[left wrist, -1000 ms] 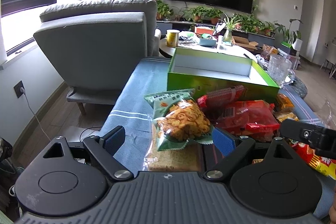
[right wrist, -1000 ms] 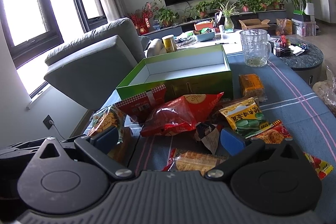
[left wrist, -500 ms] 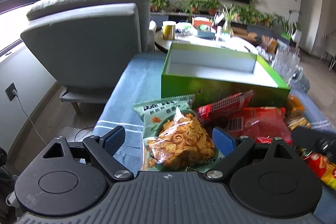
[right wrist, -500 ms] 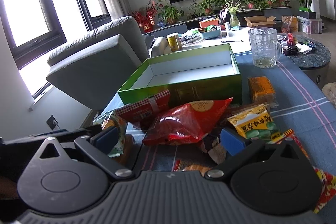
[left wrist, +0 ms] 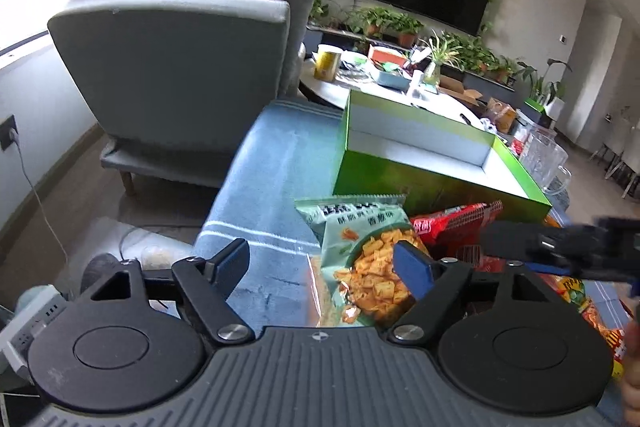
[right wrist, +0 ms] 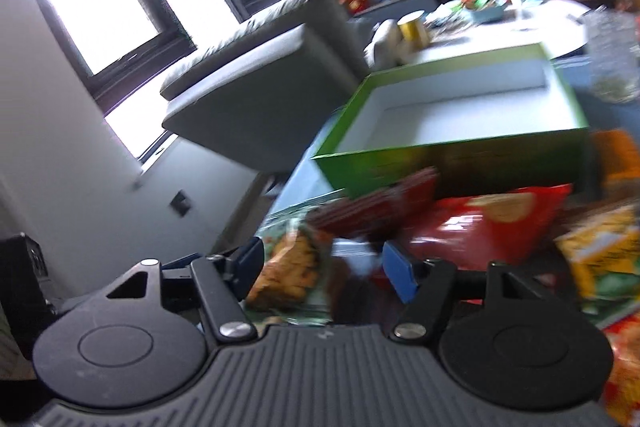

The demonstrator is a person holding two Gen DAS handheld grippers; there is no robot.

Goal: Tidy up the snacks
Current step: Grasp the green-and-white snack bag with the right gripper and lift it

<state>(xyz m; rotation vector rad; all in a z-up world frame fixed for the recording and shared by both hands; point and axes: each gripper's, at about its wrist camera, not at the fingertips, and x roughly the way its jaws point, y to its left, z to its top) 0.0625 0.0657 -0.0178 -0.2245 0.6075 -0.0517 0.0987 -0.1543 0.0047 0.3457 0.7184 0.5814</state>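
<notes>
Closing left gripper (left wrist: pixel 322 265) around green snack bag (left wrist: pixel 362 259), pads apart

Snack packets (left wrist: pixel 372 267) heaped before the box (left wrist: pixel 420 183) on the table (left wrist: pixel 276 163); armchair (left wrist: pixel 180 67) left of it.

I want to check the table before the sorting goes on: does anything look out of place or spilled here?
Nothing is spilled or torn. The snacks lie in a loose, overlapping heap in front of the green box, which is empty. The green cracker bag sits between the left gripper's closing jaws.
</notes>
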